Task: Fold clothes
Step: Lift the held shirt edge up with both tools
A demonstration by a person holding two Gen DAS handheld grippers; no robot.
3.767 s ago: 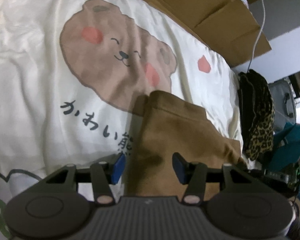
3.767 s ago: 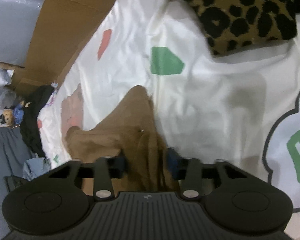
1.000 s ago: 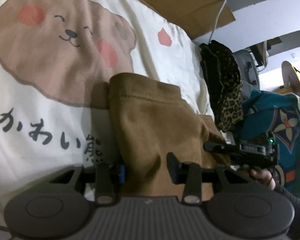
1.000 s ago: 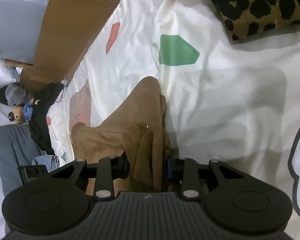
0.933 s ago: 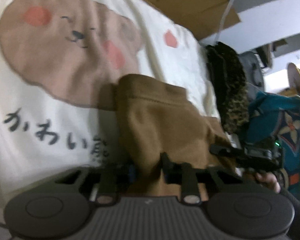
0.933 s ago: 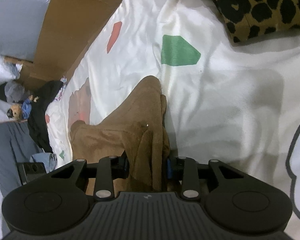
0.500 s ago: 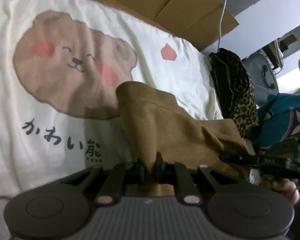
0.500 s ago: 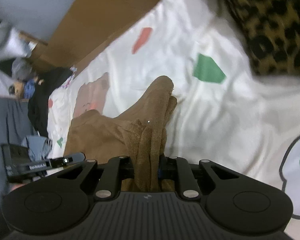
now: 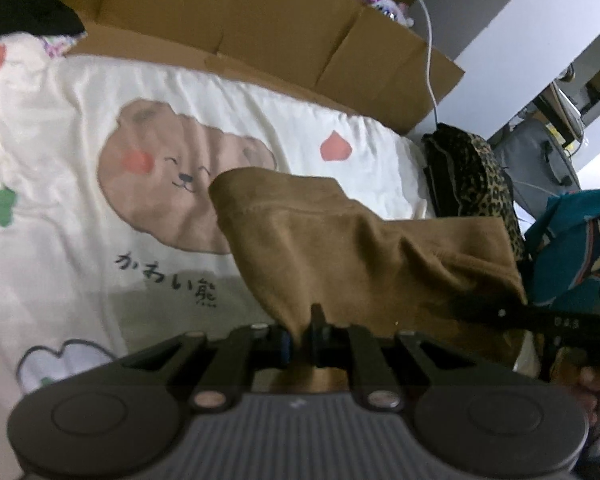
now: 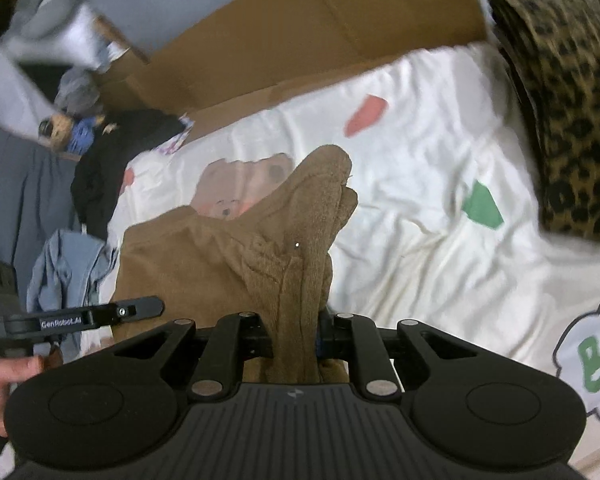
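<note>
Left wrist view: my left gripper point(image 9: 300, 340) is clamped on a pinch of the brown garment point(image 9: 340, 256), and my right gripper point(image 10: 296, 338) pinches its bunched, ribbed edge. Soft tan cloth hangs stretched between them above the cream bear-print bedsheet point(image 9: 80, 248). Its long axis runs away from me toward the cardboard point(image 9: 260, 28); a leopard-print garment point(image 9: 476, 184) lies at the bed's edge.

The garment point(image 9: 340, 256) is stretched between the left gripper point(image 9: 300, 336) and the right gripper point(image 10: 296, 336), above the bedsheet point(image 9: 80, 248). Cardboard point(image 9: 260, 32) is propped behind the bedsheet. A patterned cloth pile point(image 10: 572, 112) is set at the bedsheet's right end.
</note>
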